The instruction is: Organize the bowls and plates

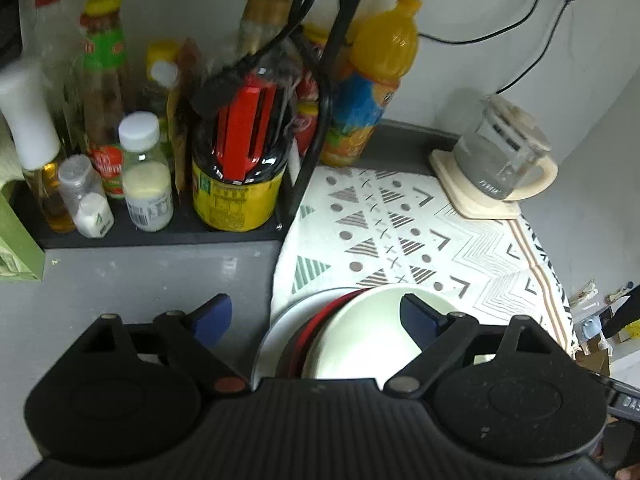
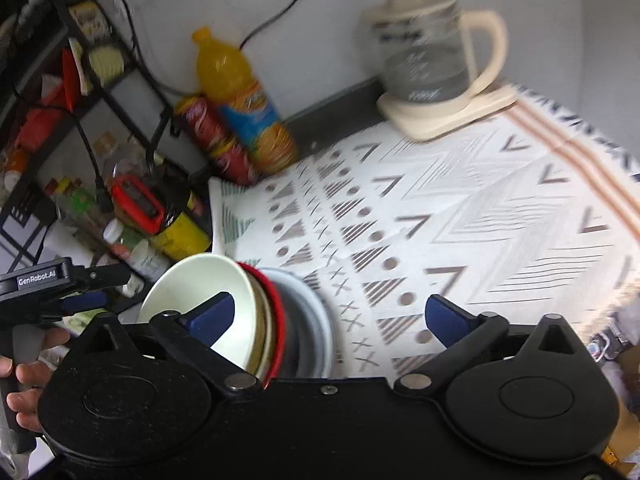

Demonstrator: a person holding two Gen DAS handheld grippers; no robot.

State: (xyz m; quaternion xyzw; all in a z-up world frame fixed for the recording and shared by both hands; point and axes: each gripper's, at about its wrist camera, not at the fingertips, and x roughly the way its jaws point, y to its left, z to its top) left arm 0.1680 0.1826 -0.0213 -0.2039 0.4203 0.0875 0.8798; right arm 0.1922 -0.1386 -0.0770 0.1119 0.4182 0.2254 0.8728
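Note:
A stack of dishes sits on the patterned cloth (image 1: 400,232): a cream bowl (image 1: 368,336) on top, a red-rimmed bowl (image 1: 320,320) under it, and a white plate (image 1: 280,320) at the bottom. My left gripper (image 1: 316,316) is open, its fingers standing either side of the stack's left part, just above it. In the right wrist view the same stack shows, with the cream bowl (image 2: 200,292), the red rim (image 2: 276,312) and the grey-white plate (image 2: 308,312). My right gripper (image 2: 332,312) is open over the stack's right edge. The left gripper (image 2: 60,280) shows at far left.
A black rack (image 1: 160,236) holds several sauce and spice bottles at the left. An orange juice bottle (image 1: 376,80) stands by the wall. A glass kettle (image 1: 500,156) on a cream base sits at the back right. The cloth's right edge (image 1: 560,300) drops off the counter.

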